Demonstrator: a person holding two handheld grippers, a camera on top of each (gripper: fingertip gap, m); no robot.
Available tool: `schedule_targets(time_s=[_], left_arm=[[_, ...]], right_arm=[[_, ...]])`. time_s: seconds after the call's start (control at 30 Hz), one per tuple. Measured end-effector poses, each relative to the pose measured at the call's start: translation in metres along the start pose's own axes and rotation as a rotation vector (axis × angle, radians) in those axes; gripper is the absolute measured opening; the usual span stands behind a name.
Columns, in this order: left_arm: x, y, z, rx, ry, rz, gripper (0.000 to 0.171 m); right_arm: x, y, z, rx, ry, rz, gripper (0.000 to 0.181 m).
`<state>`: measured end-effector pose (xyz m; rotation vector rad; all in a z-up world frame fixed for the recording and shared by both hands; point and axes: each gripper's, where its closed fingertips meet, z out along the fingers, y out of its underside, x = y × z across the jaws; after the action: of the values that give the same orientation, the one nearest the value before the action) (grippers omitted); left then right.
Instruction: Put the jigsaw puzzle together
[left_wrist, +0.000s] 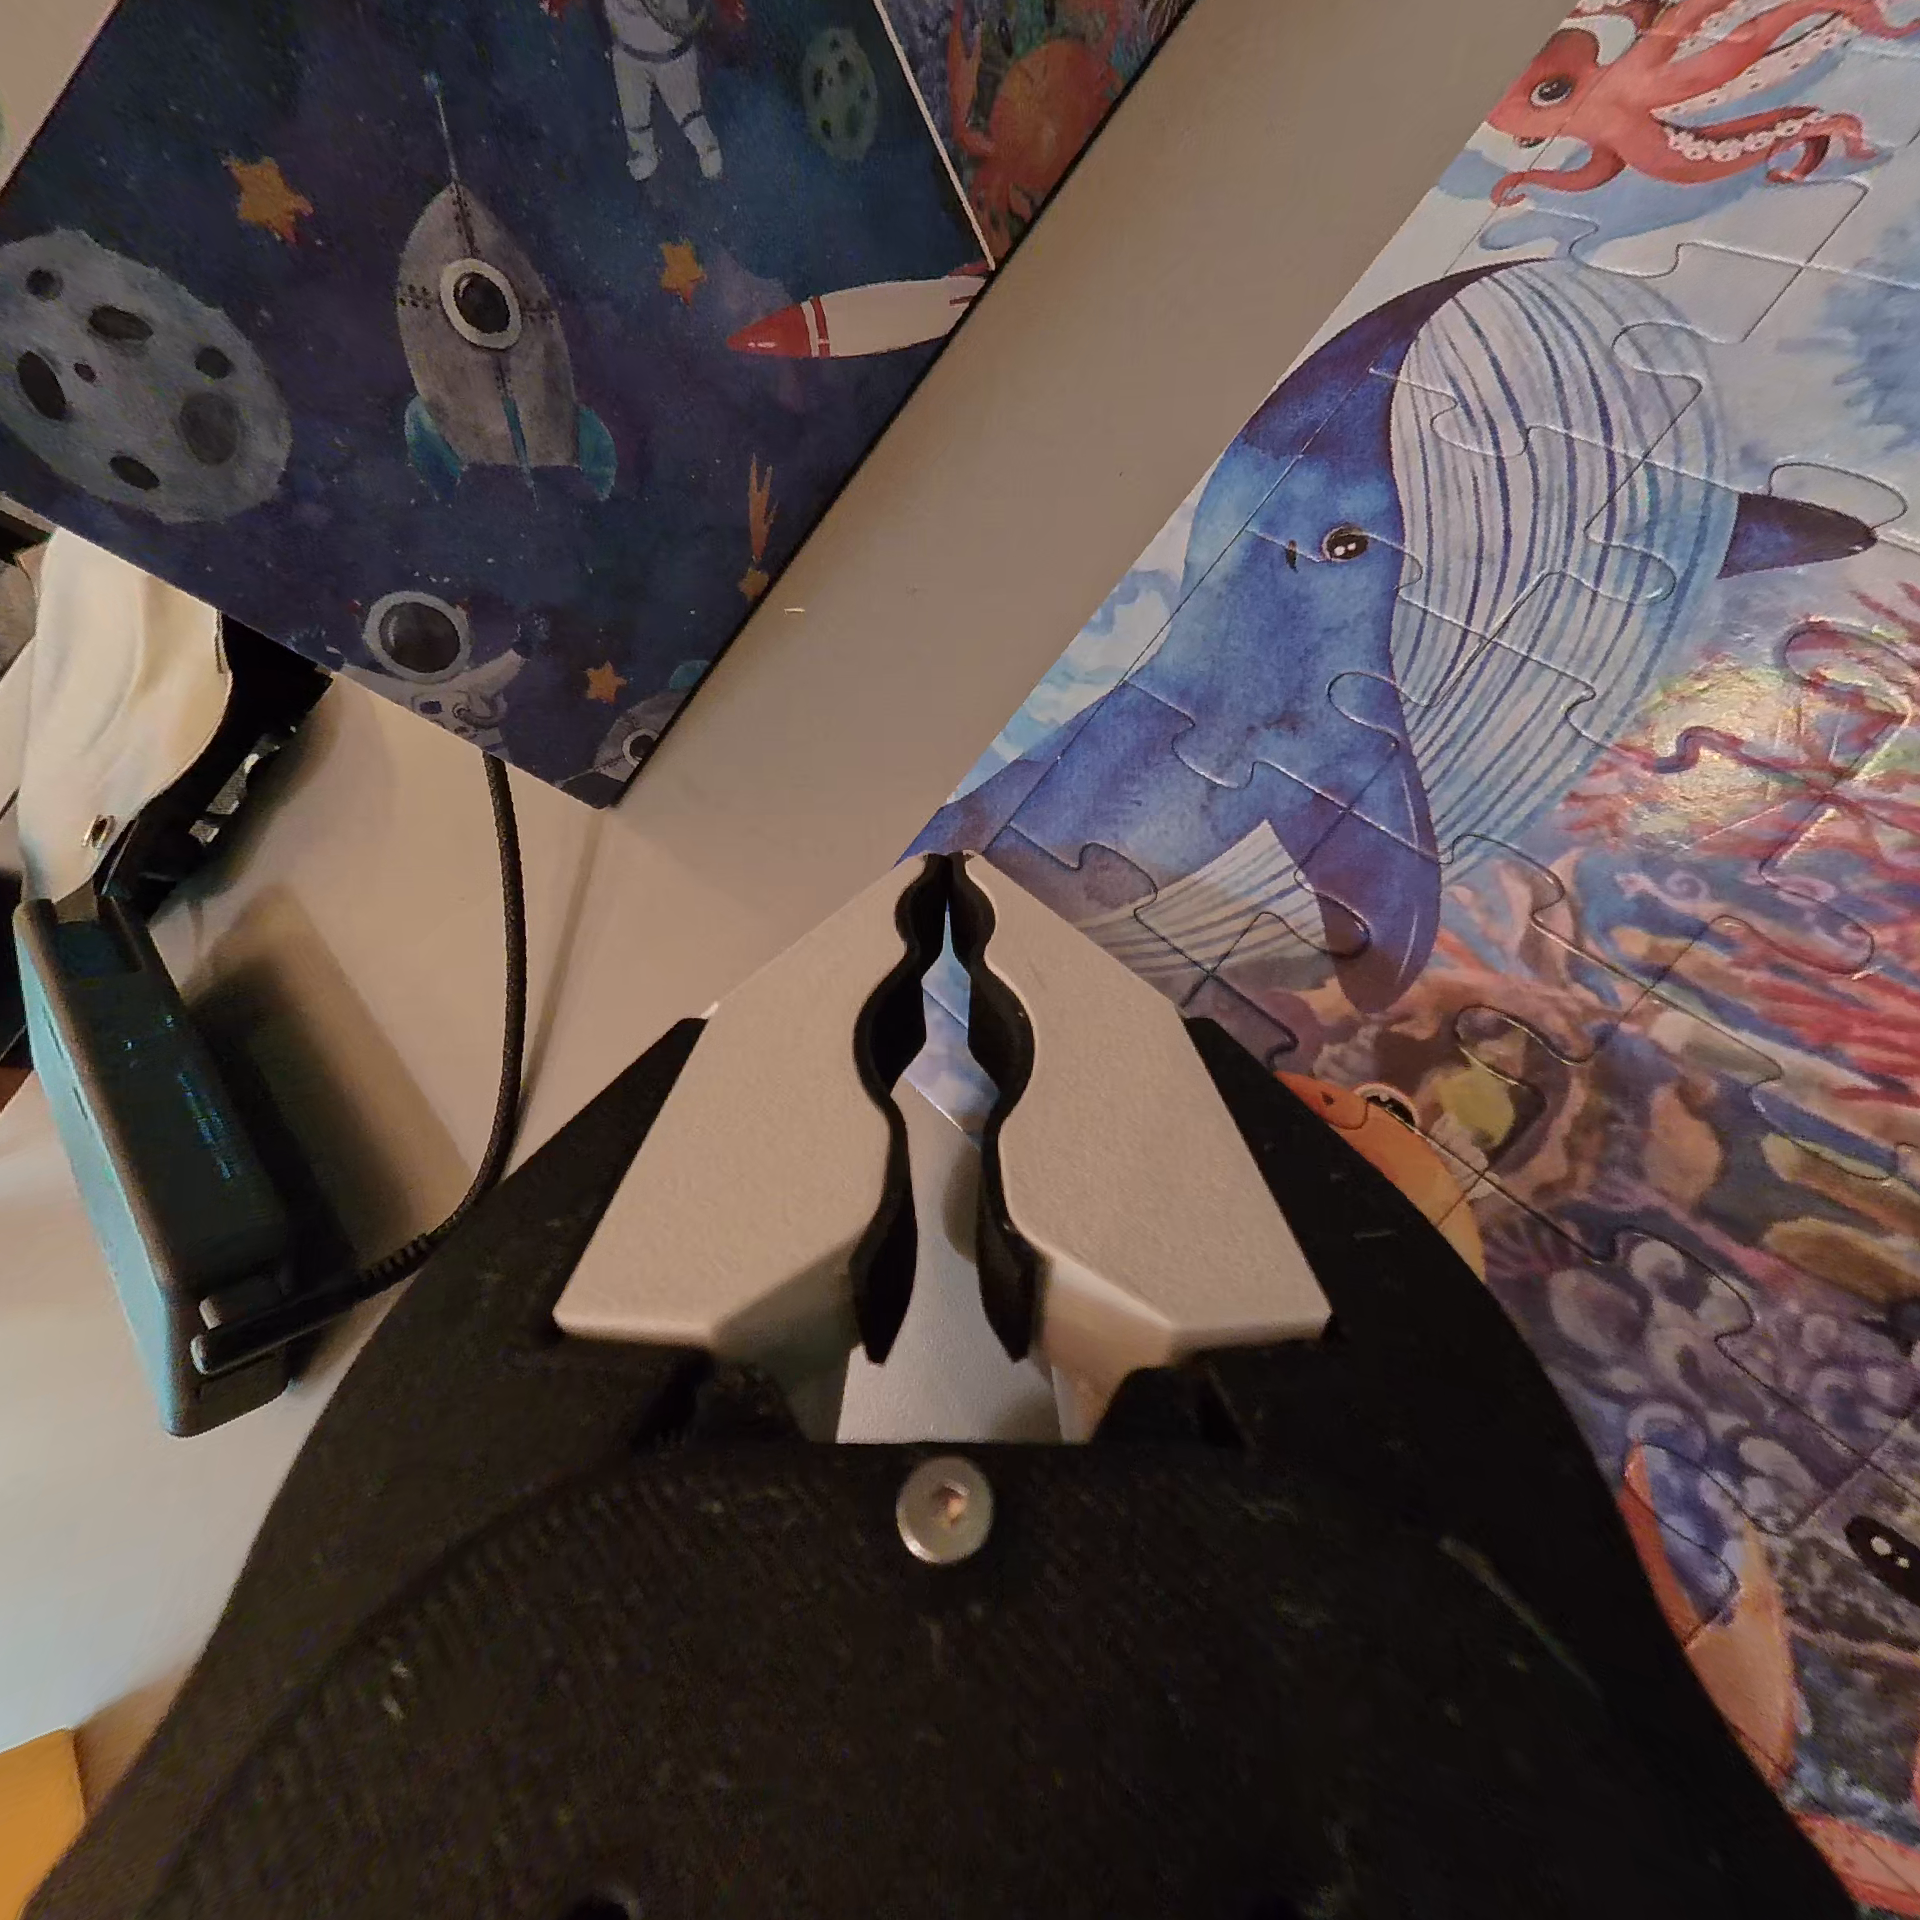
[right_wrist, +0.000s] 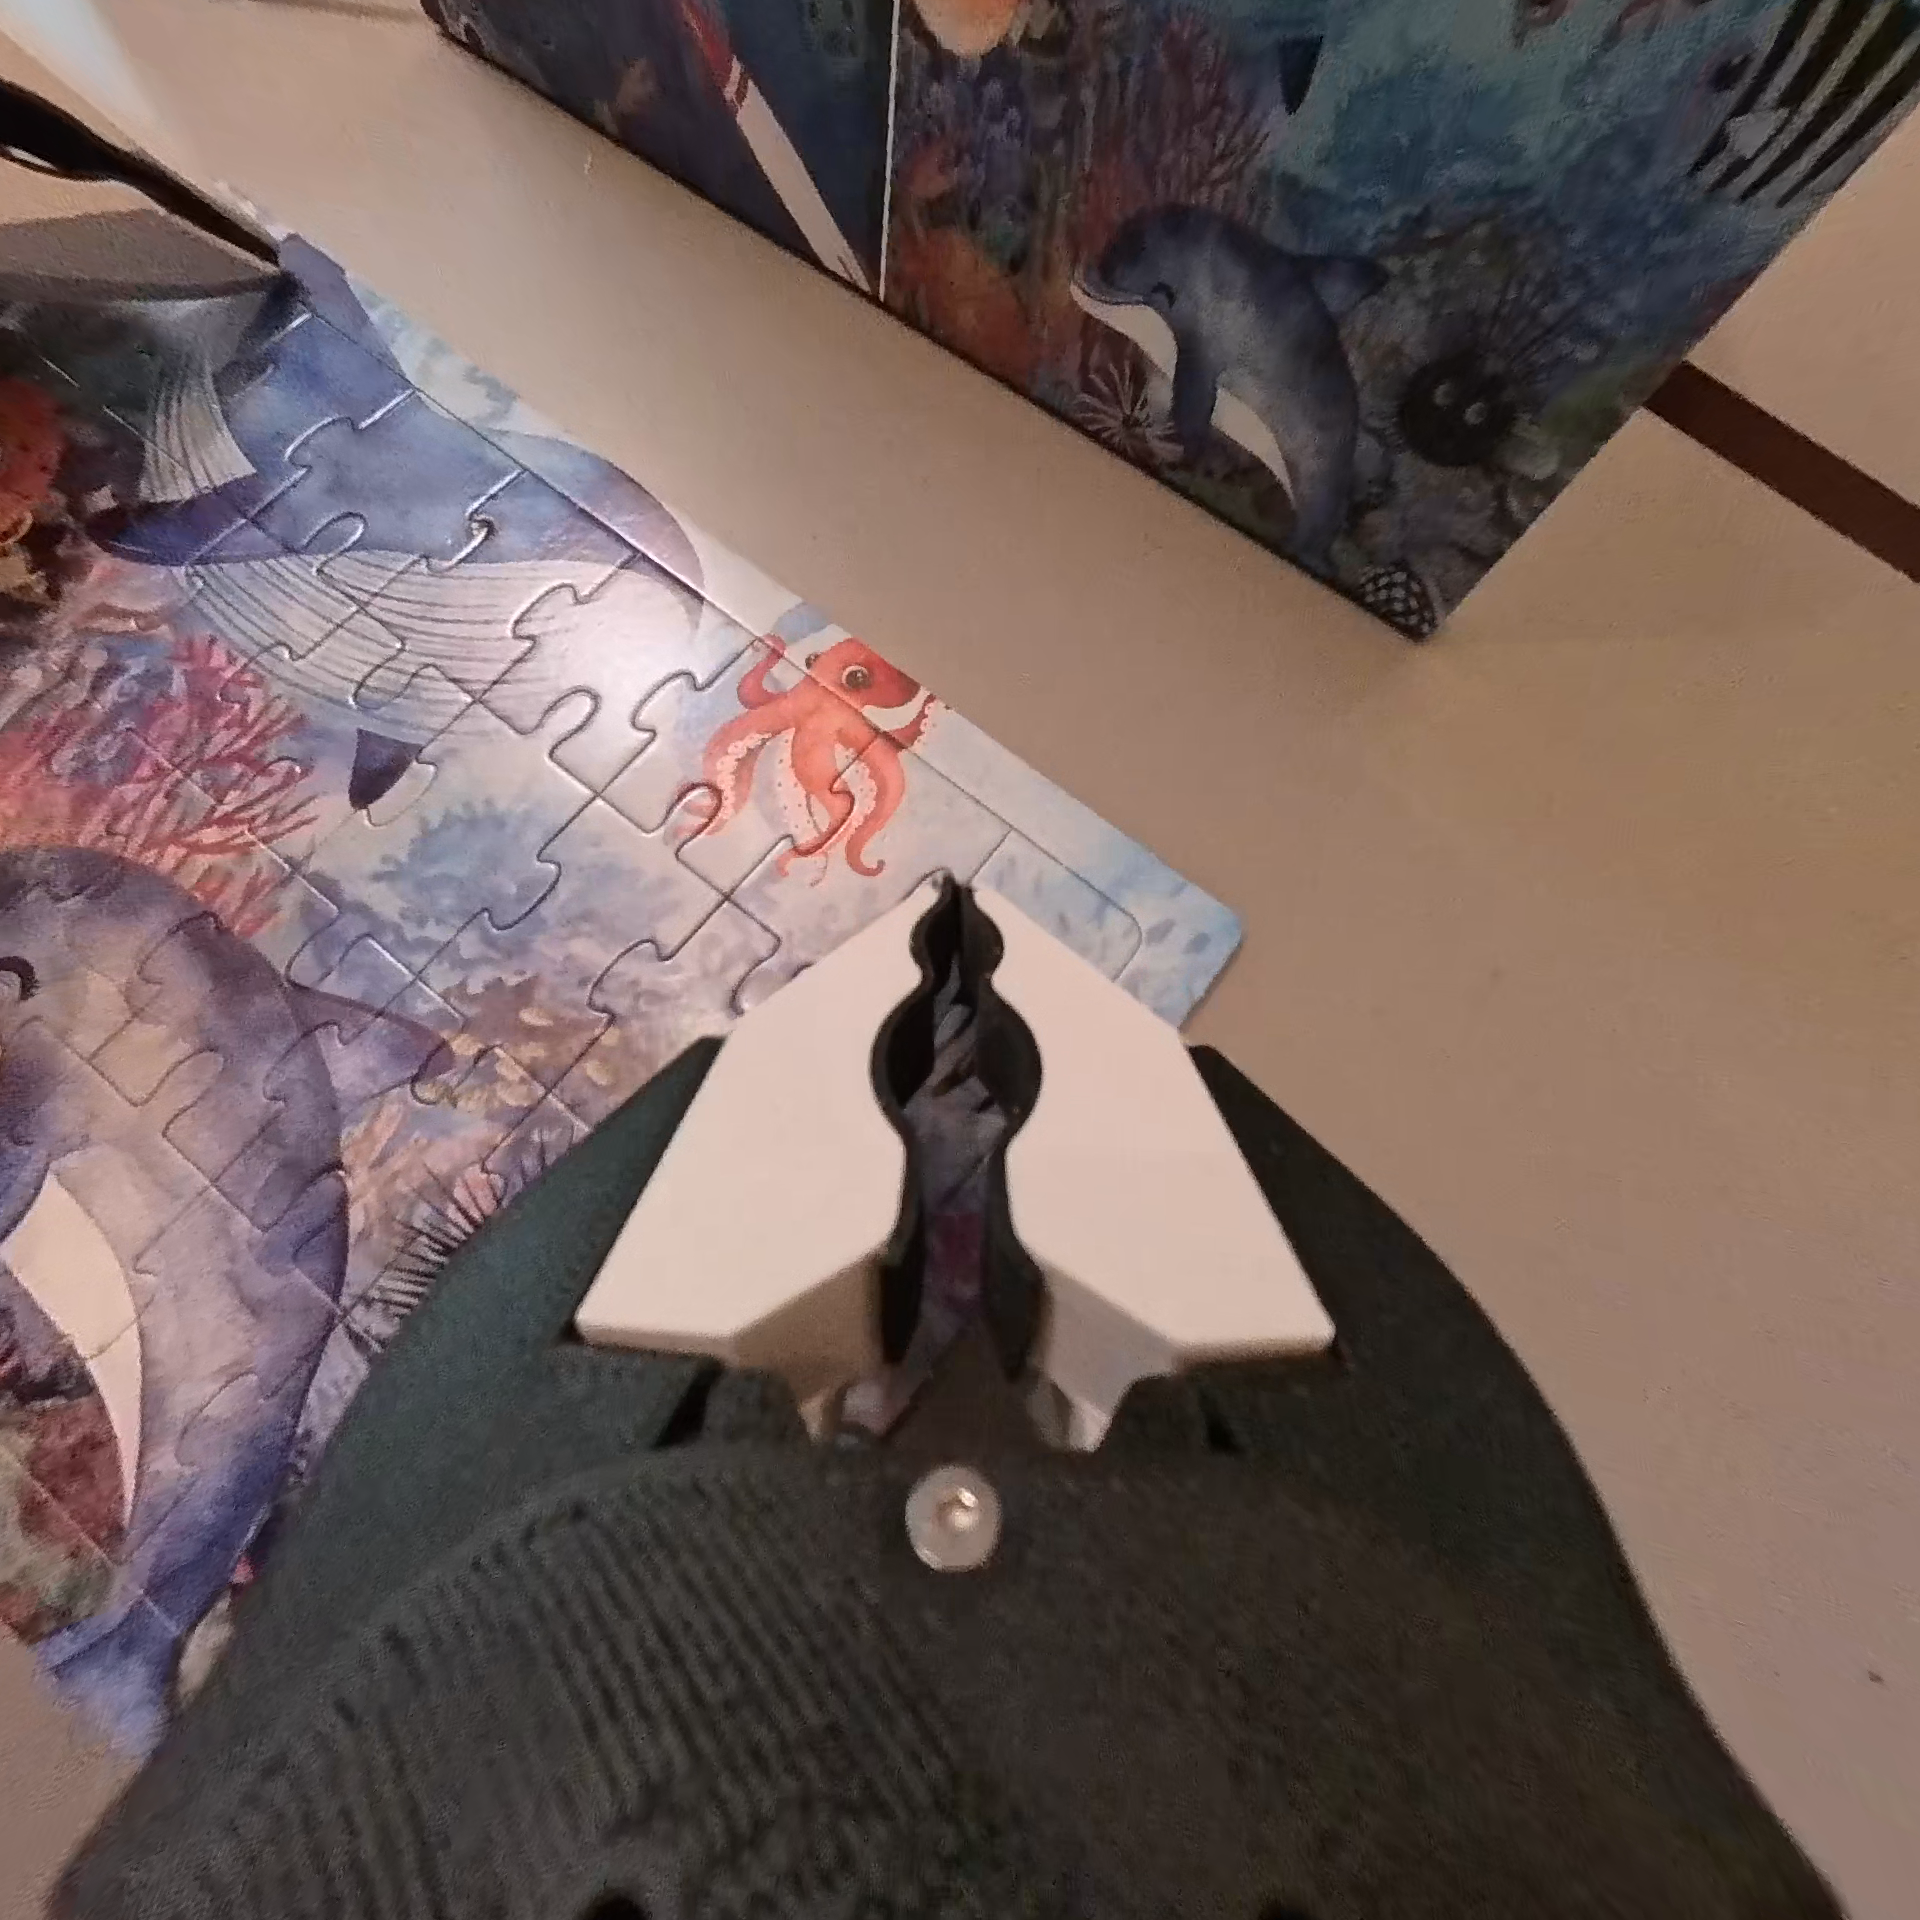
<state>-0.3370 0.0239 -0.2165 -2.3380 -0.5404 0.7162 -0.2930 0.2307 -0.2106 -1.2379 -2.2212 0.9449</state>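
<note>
The table (right_wrist: 1455, 935) is carrying the puzzle (right_wrist: 436, 790), lying flat and mostly joined, near the box (right_wrist: 1351, 312). The left gripper (left_wrist: 943, 868) is sitting closed, empty, at its corner; the right gripper (right_wrist: 951, 896) is pinching 1 piece (right_wrist: 951, 1174).

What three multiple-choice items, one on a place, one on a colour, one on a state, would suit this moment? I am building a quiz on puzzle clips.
1. Where does the puzzle box stand?
A. On the jigsaw puzzle
B. On the table, apart from the puzzle
C. In a gripper

2. What colour is the octopus?
A. Orange-red
B. Green
C. Black

3. How is the right gripper?
A. Wide open
B. Out of view
C. Shut on a puzzle piece

Key: B, bare table separates box and jigsaw puzzle; A, its body shows orange-red; C, a printed puzzle piece sits between the closed jaws.
</note>
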Motion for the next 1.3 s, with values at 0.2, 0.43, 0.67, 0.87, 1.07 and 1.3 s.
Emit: schedule_targets(time_s=[0.2, 0.43, 0.67, 0.87, 1.07, 1.3], left_arm=[[0.0, 0.0, 0.0, 0.0, -0.002, 0.002, 0.0], [0.0, 0.0, 0.0, 0.0, -0.005, 0.005, 0.0], [0.0, 0.0, 0.0, 0.001, -0.008, 0.011, 0.0], [0.0, 0.0, 0.0, 0.0, -0.008, 0.011, 0.0], [0.0, 0.0, 0.0, 0.0, -0.007, 0.01, 0.0], [0.0, 0.0, 0.0, 0.002, -0.008, 0.015, 0.0]], right_arm=[[-0.003, 0.0, 0.001, 0.003, -0.012, -0.004, 0.0], [0.001, -0.007, -0.004, 0.033, 0.02, -0.019, 0.0], [-0.002, 0.003, -0.004, -0.017, -0.03, 0.011, 0.0], [-0.008, -0.006, -0.015, 0.014, -0.077, 0.008, 0.0], [-0.016, -0.001, -0.014, -0.012, -0.107, -0.045, 0.0], [-0.015, -0.006, -0.033, 0.017, -0.098, -0.135, 0.0]])
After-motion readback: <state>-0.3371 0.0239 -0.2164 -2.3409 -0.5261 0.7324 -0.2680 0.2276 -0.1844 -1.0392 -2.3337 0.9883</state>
